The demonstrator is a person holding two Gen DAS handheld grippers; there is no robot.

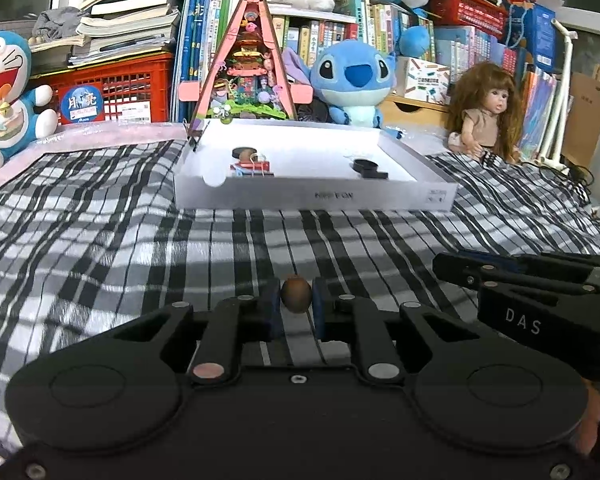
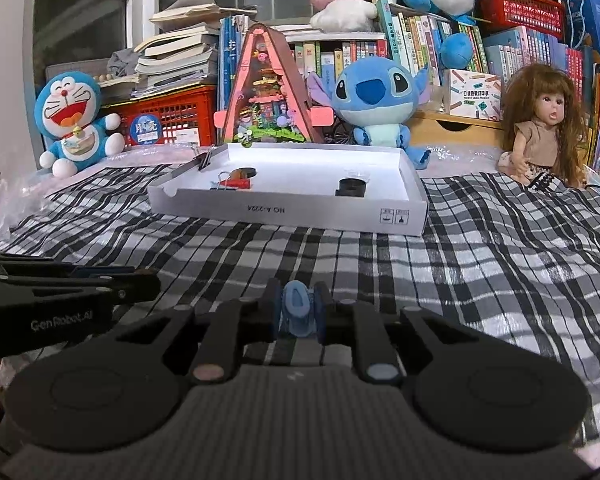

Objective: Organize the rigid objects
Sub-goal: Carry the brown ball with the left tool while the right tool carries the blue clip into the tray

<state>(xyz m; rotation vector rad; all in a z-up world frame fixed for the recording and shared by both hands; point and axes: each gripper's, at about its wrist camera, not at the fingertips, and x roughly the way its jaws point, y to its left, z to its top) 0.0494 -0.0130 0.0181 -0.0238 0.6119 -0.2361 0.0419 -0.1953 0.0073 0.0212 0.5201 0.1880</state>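
The left gripper (image 1: 296, 300) pinches a small brown egg-shaped nut (image 1: 296, 294). The right gripper (image 2: 298, 306) pinches a small light-blue plastic piece (image 2: 297, 310), both above the black-and-white checked cloth (image 2: 480, 248), before the shallow white cardboard box (image 2: 284, 210).

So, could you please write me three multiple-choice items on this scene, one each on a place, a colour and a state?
1. Where does the white box lie?
A. on the checked cloth
B. on the bookshelf
C. in the red crate

2. What colour is the small thing in the right claw?
A. red
B. yellow
C. blue

3. How does the left claw stand?
A. wide open, empty
B. shut on a brown nut
C. out of view

Answers: 1 A, the checked cloth runs under it; 2 C, the blue piece sits between the pads; 3 B, both pads press the brown nut.
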